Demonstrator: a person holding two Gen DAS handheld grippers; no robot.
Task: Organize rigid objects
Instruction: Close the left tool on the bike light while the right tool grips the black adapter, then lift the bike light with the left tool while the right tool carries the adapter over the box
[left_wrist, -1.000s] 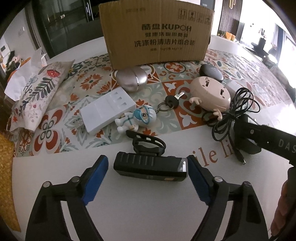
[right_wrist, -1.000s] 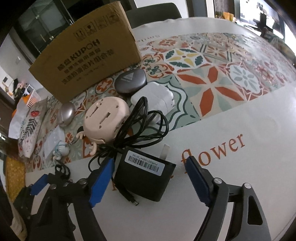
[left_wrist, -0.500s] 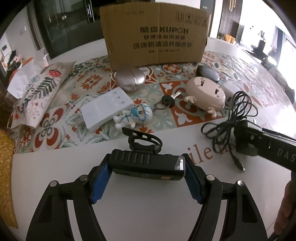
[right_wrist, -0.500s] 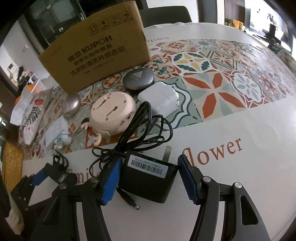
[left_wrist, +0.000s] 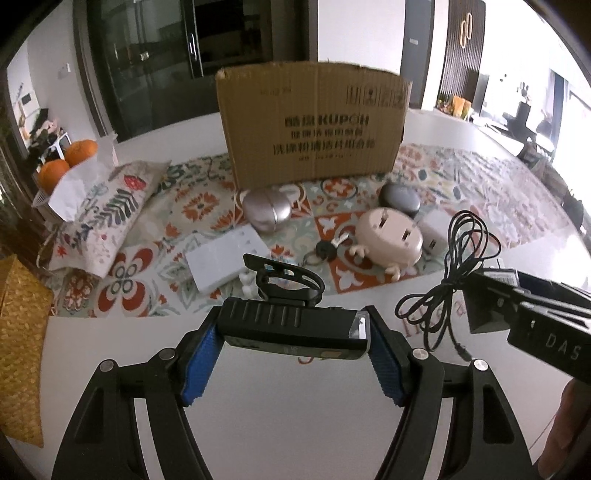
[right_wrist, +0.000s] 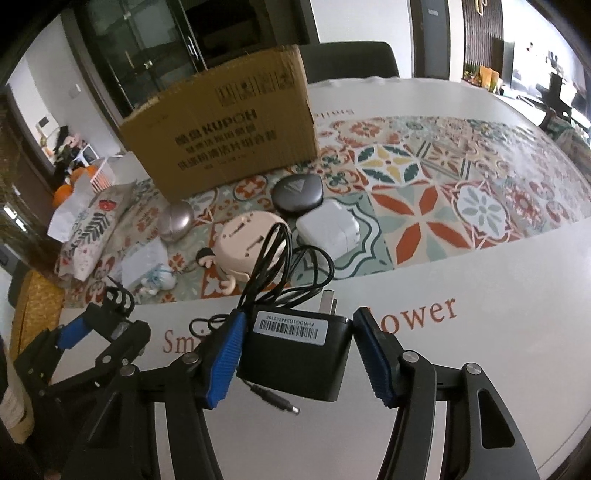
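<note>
A white table (left_wrist: 295, 406) carries a patterned tile-print cloth (right_wrist: 424, 206) and an upright cardboard box (left_wrist: 314, 122).

brown cardboard box (left_wrist: 314, 122) | black adapter (right_wrist: 295, 354) | orange-teal tiled cloth (right_wrist: 424, 206) | pads (left_wrist: 197, 363) blue | case (right_wrist: 297, 192) seemingly dark grey

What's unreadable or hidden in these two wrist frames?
- Left wrist: figurine keychain mostly hidden behind the bike light held by the left gripper.
- Both views: inside of the cardboard box is hidden by its front wall.
- Right wrist: adapter in the right gripper; label text too small to read.
- Left wrist: box's small print is blurred.
</note>
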